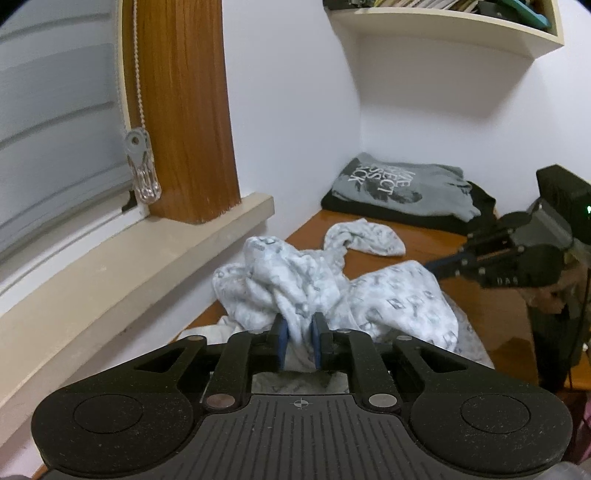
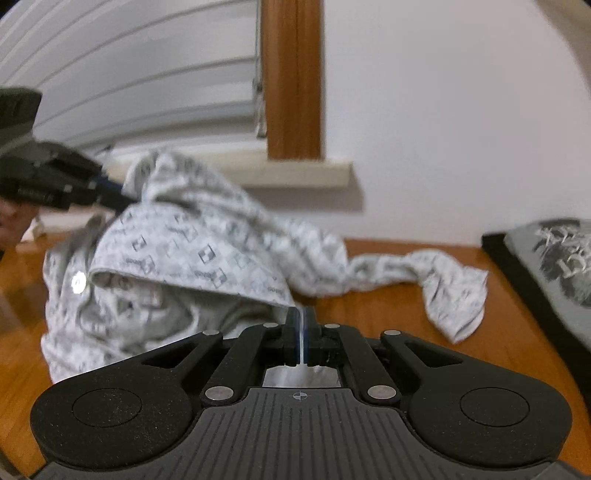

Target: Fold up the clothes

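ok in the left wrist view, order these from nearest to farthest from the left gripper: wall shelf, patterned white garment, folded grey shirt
1. Patterned white garment: bunched between the left gripper fingers, on the wooden table.
2. Folded grey shirt: at the table's far end, to the right, lying on a black garment.
3. Wall shelf: high on the far wall, upper right.

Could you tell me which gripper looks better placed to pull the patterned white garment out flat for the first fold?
Probably the right gripper: it pinches a thin single edge of the patterned white garment low over the table, so it can draw that edge outward. The left gripper holds a thick bunched wad, better suited as an anchor.
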Demonstrator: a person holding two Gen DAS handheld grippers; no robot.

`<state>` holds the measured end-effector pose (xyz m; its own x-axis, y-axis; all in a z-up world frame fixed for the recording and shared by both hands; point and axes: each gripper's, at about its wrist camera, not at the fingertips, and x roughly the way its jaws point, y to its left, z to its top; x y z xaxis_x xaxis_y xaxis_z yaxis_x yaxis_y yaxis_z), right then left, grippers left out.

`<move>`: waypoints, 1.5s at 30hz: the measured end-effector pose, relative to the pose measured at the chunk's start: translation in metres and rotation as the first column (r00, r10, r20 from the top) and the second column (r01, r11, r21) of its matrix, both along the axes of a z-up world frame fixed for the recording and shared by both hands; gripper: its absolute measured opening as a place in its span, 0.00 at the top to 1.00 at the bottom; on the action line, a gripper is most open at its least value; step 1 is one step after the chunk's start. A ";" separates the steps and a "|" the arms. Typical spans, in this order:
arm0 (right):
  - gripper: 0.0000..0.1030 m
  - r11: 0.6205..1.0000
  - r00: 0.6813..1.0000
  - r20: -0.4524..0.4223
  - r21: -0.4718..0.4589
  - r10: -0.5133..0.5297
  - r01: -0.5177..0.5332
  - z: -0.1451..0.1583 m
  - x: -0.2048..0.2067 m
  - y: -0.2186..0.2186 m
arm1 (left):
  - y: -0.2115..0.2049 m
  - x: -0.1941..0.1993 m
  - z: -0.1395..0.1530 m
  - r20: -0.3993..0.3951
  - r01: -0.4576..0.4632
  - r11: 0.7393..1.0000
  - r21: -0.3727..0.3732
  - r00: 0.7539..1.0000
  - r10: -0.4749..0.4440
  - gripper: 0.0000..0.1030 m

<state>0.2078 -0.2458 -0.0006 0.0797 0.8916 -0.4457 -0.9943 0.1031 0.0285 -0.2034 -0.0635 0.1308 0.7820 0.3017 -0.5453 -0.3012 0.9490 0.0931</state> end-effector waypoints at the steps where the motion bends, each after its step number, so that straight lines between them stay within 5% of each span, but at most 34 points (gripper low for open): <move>1: 0.98 1.000 1.000 0.000 0.020 -0.006 0.006 0.003 0.000 0.002 | -0.005 0.001 0.002 0.003 0.005 1.000 0.010 1.000 -0.005 0.79; 9: 0.99 0.996 1.000 0.014 0.087 0.011 -0.012 0.022 0.002 0.029 | -0.041 0.010 0.021 0.023 0.043 0.995 0.087 0.999 -0.046 0.57; 11: 0.98 0.997 1.000 0.023 0.082 0.003 -0.005 0.021 0.004 0.030 | -0.051 0.014 0.025 0.022 0.058 0.992 0.109 0.998 -0.061 0.39; 13: 0.94 0.997 1.000 0.021 0.072 -0.012 0.011 0.018 0.008 0.026 | -0.064 0.029 0.021 -0.016 0.102 0.984 0.143 0.995 -0.100 0.37; 16: 0.80 0.997 0.998 0.039 0.057 -0.046 0.043 0.010 0.013 0.015 | -0.081 0.053 0.009 -0.100 0.157 0.966 0.206 0.985 -0.139 0.28; 18: 0.60 0.997 0.997 0.043 0.057 -0.061 0.059 0.005 0.015 0.004 | -0.088 0.066 -0.002 -0.165 0.183 0.948 0.261 0.976 -0.143 0.23; 20: 0.55 0.997 0.997 0.044 0.054 -0.065 0.062 0.000 0.016 -0.005 | -0.092 0.079 -0.014 -0.234 0.205 0.925 0.321 0.963 -0.133 0.23; 21: 0.55 0.997 0.997 0.044 0.051 -0.066 0.063 -0.002 0.017 -0.010 | -0.092 0.083 -0.017 -0.252 0.209 0.917 0.339 0.960 -0.125 0.25; 25: 0.55 0.997 0.997 0.040 0.022 -0.069 0.068 -0.011 0.019 -0.012 | -0.072 0.085 0.002 -0.218 0.160 0.928 0.336 0.972 -0.089 0.81; 26: 0.55 0.998 0.997 0.035 0.016 -0.068 0.067 -0.013 0.020 -0.011 | -0.067 0.085 0.007 -0.209 0.148 0.931 0.335 0.975 -0.080 0.85; 35: 0.55 0.998 0.991 -0.134 0.062 -0.006 0.015 -0.024 0.030 0.019 | -0.022 0.081 0.047 -0.119 0.036 0.954 0.299 0.993 -0.001 0.89; 45: 0.46 0.992 0.970 -0.212 0.055 0.121 -0.112 -0.023 0.023 0.052 | 0.002 0.056 0.083 0.010 -0.045 0.964 0.262 0.999 0.044 0.90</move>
<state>0.2305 -0.1942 -0.0233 -0.1188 0.9074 -0.4031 -0.9696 -0.0186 0.2439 -0.1478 -0.0614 0.2134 0.7666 0.4682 -0.4394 -0.3434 0.8772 0.3357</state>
